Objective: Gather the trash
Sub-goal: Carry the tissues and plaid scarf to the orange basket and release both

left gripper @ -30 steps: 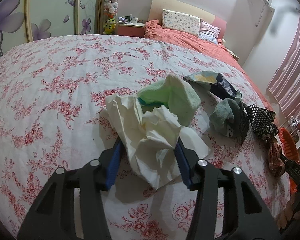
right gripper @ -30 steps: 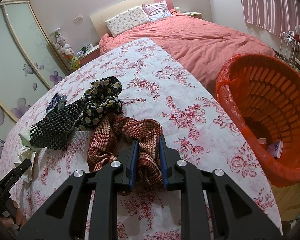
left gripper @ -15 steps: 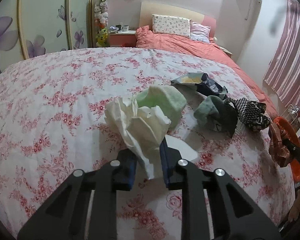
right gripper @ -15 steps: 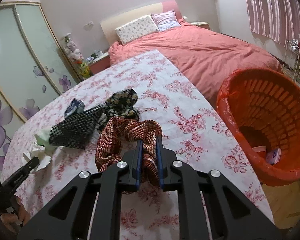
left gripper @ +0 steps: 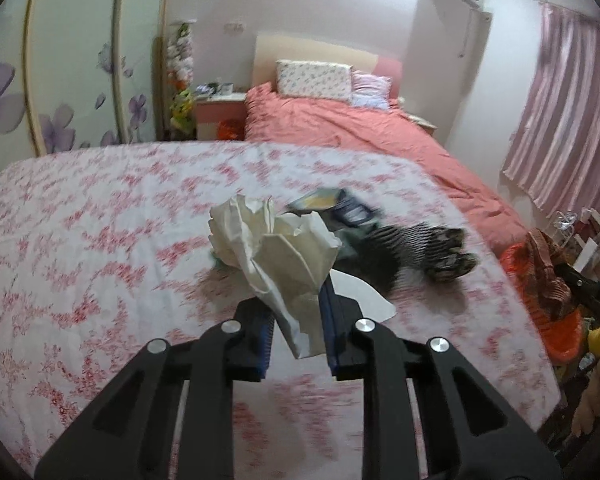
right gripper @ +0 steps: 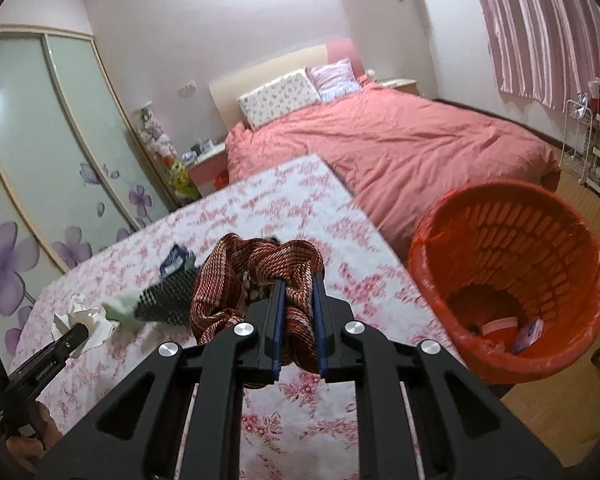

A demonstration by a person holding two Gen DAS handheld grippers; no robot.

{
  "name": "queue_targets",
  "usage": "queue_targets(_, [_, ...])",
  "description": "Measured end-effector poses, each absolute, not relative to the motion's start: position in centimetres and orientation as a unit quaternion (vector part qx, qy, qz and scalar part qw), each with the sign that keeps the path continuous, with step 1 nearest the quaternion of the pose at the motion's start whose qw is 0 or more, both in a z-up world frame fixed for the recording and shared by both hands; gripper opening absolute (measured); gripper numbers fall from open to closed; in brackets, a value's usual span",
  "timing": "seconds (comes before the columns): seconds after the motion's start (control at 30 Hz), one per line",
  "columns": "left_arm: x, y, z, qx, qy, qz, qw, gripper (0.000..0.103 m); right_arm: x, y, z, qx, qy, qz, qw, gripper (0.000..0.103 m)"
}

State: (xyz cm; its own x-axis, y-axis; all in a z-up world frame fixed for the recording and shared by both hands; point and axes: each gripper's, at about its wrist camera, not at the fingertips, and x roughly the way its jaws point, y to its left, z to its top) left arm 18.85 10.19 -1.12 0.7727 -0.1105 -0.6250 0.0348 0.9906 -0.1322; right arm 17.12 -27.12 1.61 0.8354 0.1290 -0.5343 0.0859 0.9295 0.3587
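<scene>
Cream paper (left gripper: 284, 256); red-brown woven cloth (right gripper: 260, 268); orange basket (right gripper: 512, 276); pink-floral white sheet (left gripper: 100, 240).

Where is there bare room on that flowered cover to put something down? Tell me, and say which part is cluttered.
The flowered cover lies bare left of the crumpled paper, back to the wardrobe doors. A narrower bare strip runs between the checked cloth and the orange basket. The crowded part is right of the paper: snack wrapper, checked cloth and floral cloth bunched together.
</scene>
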Motion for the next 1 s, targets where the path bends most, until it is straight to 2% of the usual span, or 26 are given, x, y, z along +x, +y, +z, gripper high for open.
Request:
queue_targets(0.3, [18.4,2.1,2.3,-0.043,0.302,-0.130,0.943,0.021,14.8,-31.2,3.6,0.189,0.218,-0.064,0.955,0.013])
queue_targets(0.5, [19.3,-5.9,3.2,-0.018,0.296,-0.209,0.932,0.021,14.4,-35.6,3.2,0.203,0.196,-0.123,0.951,0.013])
queue_targets(0.77, [21.2,-17.0,1.5,0.022,0.312,-0.297,0.902,0.022,15.2,-41.2,1.0,0.238,0.200,-0.176,0.934,0.013])
queue_targets(1.0, [23.4,-22.8,-1.4,0.040,0.342,-0.331,0.879,0.023,15.9,-44.6,-0.6,0.263,0.209,-0.197,0.921,0.014])
